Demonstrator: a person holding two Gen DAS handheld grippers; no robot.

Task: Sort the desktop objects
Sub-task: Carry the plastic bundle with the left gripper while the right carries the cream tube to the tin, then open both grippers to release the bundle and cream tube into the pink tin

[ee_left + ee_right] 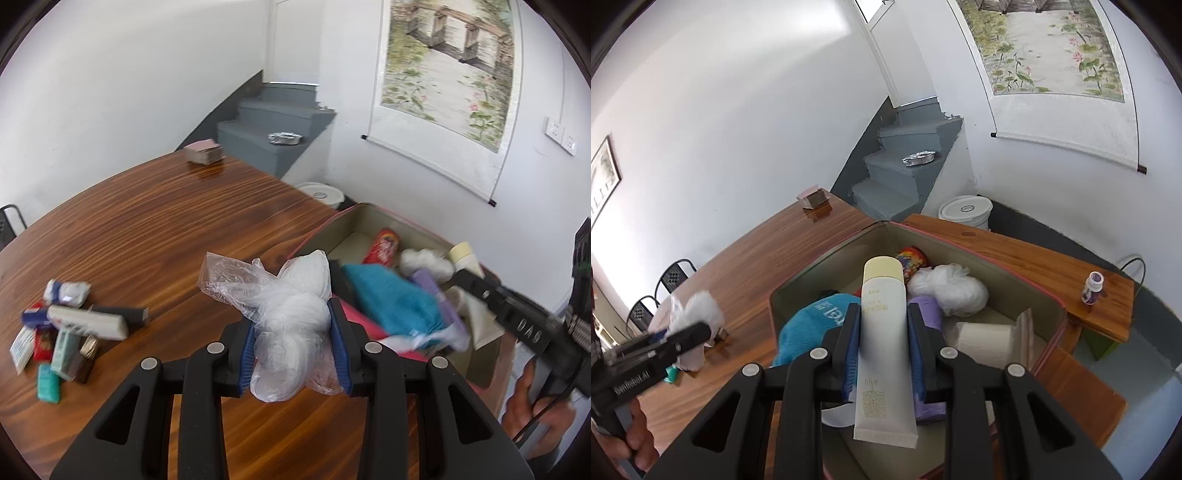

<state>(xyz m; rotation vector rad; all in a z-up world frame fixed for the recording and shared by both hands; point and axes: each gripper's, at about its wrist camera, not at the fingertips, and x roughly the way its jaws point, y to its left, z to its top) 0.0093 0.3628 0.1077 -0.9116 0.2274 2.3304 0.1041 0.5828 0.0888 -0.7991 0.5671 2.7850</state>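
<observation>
**Both claws loaded beside the storage box**

The left claw is clamped on a clear plastic bag of white stuff, its blue pads pressing into the crumpled bundle from either side. The bag hangs above the wooden surface, just beside the near rim of the open box.

The right claw grips a white tube with a cream cap, cap pointing away from the camera and the crimped end toward it. The tube is held over the box interior (the blue pads sit flat on its two sides).

Inside the box lie a teal cloth, a purple item, a white plastic bundle, a red packet at the far corner and a roll of pale paper.

On the left of the surface, well apart from the box, a heap of small items waits: sachets, a pale bar, green packets. A stack of cards sits at the far edge. A small purple-labelled bottle stands upright on the bench behind the box.

A hand holds the right claw's handle at the lower right of the left view.
</observation>
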